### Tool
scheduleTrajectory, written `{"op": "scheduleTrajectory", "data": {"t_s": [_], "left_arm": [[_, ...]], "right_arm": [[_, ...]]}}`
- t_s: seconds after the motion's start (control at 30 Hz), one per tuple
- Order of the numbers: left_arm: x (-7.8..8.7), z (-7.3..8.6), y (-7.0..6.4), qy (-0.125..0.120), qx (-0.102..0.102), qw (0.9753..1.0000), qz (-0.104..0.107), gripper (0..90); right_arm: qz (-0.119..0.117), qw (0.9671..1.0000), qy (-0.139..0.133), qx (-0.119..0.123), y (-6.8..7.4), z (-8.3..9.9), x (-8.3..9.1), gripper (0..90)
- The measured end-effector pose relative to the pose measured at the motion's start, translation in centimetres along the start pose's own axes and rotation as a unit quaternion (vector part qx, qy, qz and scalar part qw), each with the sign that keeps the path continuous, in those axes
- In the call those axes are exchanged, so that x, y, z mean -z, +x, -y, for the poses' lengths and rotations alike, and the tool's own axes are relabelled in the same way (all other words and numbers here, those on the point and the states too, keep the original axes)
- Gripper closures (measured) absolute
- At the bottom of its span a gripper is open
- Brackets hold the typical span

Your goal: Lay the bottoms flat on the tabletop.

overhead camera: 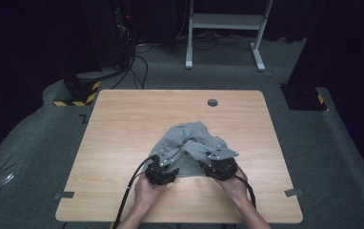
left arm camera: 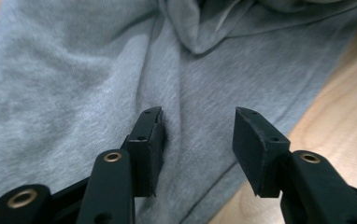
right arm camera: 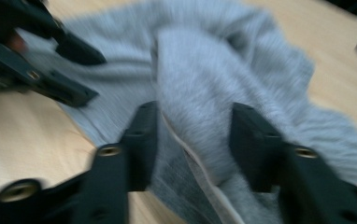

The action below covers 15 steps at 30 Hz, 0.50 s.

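Left tongs point(left arm camera: 197, 128): mine, spread over grey garment point(left arm camera: 74, 70) | Right tongs point(right arm camera: 193, 130): mine, spread, straddling a raised fold | Garment: crumpled, near-centre of wooden surface point(overhead camera: 123, 124), touching both tongs

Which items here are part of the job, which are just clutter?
In the job:
- grey garment, crumpled on the table
- left gripper, jaws open over the cloth
- right gripper, jaws open astride a fold

Lying about:
- white desk frame on the floor behind
- yellow-black striped base
- tape pieces at the table's near corners
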<state>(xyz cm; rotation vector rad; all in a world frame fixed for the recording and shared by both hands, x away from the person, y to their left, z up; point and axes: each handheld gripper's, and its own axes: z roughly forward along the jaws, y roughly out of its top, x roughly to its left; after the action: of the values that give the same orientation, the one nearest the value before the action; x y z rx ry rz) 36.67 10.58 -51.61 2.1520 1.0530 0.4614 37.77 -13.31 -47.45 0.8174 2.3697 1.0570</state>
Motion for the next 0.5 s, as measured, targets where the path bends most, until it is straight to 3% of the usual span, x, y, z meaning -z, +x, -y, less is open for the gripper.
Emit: {"op": "scheduleTrajectory", "data": {"t_s": [0.07,0.1,0.23,0.27,0.3,0.4,0.43,0.47,0.5], "left_arm": [[-0.2,-0.1,0.2,0.0,0.007,1.0,-0.002,53.0],[-0.3,-0.1,0.3,-0.003,0.008,1.0,0.0,54.7],[-0.2,-0.1,0.6,-0.002,-0.005,1.0,-0.002,77.1],[-0.1,-0.1,0.6,-0.003,-0.009,1.0,-0.001,82.6],[0.0,0.0,0.6,-0.006,-0.011,0.9999,0.001,82.6],[0.7,0.1,1.1,-0.021,-0.004,0.9998,0.004,83.8],[1.1,0.1,1.3,-0.028,0.0,0.9996,0.005,83.8],[1.6,0.1,1.5,-0.033,0.001,0.9994,0.004,83.8],[2.0,0.1,1.7,-0.04,0.003,0.9992,-0.001,83.8]], "right_arm": [[0.011,0.9998,0.019,0.0,0.1,0.3,-1.3,47.9],[0.015,0.9995,0.028,-0.001,0.0,0.5,-1.9,51.8],[0.032,0.9983,0.049,-0.004,-0.9,0.7,-3.4,78.8],[0.03,0.9983,0.048,-0.012,-1.3,0.6,-3.2,81.3],[0.031,0.9985,0.042,-0.016,-1.6,0.5,-2.9,82.2],[0.063,0.9974,0.004,-0.036,-3.5,-0.2,-0.5,82.9],[0.063,0.9974,0.004,-0.036,-3.5,-0.2,-0.5,82.9],[0.083,0.9949,-0.004,-0.056,-5.0,-0.3,0.5,82.8],[0.083,0.9949,-0.004,-0.056,-5.0,-0.3,0.5,82.8]]}}
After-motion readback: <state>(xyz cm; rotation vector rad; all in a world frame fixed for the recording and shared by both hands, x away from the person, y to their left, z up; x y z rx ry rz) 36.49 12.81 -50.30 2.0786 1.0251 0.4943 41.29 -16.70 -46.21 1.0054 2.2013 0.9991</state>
